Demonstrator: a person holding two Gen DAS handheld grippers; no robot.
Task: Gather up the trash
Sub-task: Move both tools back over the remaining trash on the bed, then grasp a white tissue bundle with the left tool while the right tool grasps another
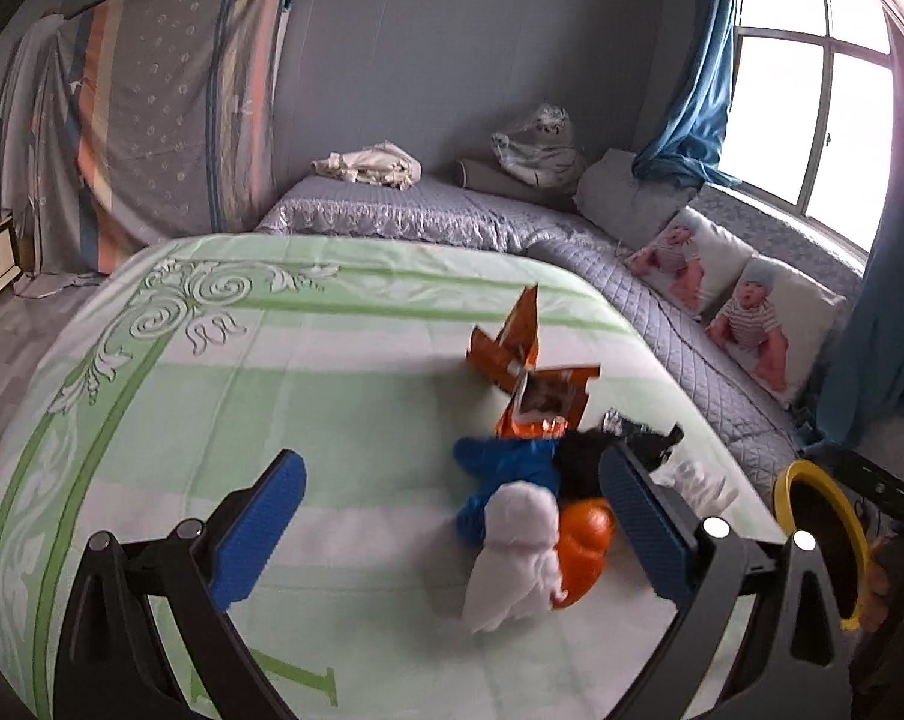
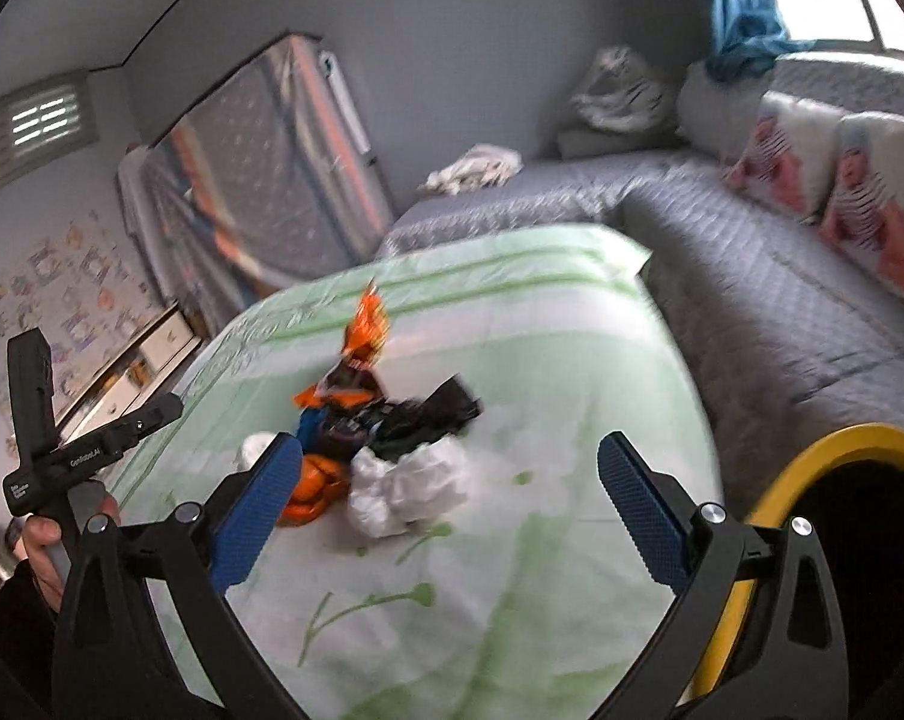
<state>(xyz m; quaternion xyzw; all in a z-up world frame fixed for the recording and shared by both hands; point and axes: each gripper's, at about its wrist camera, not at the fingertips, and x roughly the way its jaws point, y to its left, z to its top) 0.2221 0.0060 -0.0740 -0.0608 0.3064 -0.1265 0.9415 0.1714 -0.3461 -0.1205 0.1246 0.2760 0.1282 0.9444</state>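
A small heap of trash lies on the green-and-white bedspread [image 1: 224, 420], toward its right side, and both grippers hang over it with their jaws spread wide and nothing between the blue pads. The left gripper [image 1: 452, 516] frames most of the heap: a crumpled white tissue [image 1: 515, 552] nearest, a glossy orange wrapper [image 1: 584, 546] touching its right side, a scrunched blue wrapper [image 1: 512, 465] just behind, a wad of black plastic [image 1: 590, 450] beside that, and a torn orange foil packet [image 1: 527, 369] standing up in stiff points at the far end. The right finger's pad covers part of the black plastic and the orange wrapper. From the right gripper [image 2: 449, 507] the same heap sits near the left finger, whose pad hides part of the orange wrapper; here a second white tissue wad [image 2: 410, 486] shows clearly, soft and puffy, where the left view gives only a blur past its right finger. The round yellow-rimmed bin [image 2: 812, 462], dark inside, stands at the bed's right edge, close beside the right gripper. Only the right view shows a hand [image 2: 41, 546] gripping the other tool's handle at far left. A grey quilted bench [image 1: 680, 324] wraps the far and right sides, with printed pillows [image 1: 770, 324] and blue curtains [image 1: 692, 90] by the window [image 1: 812, 90].
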